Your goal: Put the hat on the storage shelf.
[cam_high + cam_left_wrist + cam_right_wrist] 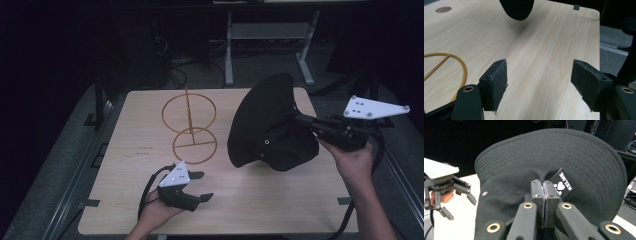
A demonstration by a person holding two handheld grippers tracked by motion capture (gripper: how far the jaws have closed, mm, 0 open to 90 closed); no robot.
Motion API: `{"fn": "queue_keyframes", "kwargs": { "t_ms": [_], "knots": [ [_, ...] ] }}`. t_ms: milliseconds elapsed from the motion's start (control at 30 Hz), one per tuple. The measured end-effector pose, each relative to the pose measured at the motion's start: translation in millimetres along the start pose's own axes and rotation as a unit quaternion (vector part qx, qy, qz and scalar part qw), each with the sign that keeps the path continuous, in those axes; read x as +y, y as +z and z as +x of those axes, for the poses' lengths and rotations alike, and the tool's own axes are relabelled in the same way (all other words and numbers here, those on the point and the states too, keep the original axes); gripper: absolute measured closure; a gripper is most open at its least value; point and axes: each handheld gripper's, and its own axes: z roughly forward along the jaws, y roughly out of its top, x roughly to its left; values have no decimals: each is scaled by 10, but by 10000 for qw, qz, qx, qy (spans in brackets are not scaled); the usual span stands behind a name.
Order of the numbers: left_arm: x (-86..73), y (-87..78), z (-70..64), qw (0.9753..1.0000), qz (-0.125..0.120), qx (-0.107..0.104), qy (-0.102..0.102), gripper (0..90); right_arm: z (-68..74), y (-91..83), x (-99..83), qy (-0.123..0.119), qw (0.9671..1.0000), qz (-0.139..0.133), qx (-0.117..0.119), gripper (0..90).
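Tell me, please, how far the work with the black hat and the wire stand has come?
Done: the right gripper is shut on the black hat, lifted off the table. In hand: the hat is beside the wire stand. Left: presumably placing it there; the left gripper is open.

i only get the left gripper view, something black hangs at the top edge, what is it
Observer: A black cap, held up off the table by the right gripper.
Operator: is that gripper actually clamped on it
Observer: Yes. In the right gripper view its jaws are shut on a pinch of the cap's fabric, beside a small label.
Operator: and the gold curve at my left
Observer: That is part of a gold wire stand: a flat ring on the table, an upright rod and a second ring higher up. The left gripper is open just in front of it.
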Motion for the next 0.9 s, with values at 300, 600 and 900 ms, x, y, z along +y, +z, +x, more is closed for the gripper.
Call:
{"fn": "queue_keyframes", "kwargs": {
  "t_ms": [300,600,900],
  "knots": [
    [-49,-1,-9,10000,-55,17,-12,256,39,241,377,-146,9996,85,216,887],
    [-75,49,-40,10000,-5,-4,35,230,84,564,690,-186,9988,119,430,887],
    [-103,51,-42,10000,29,4,81,216,154,944,916,-241,9971,236,682,886]
  ]
}}
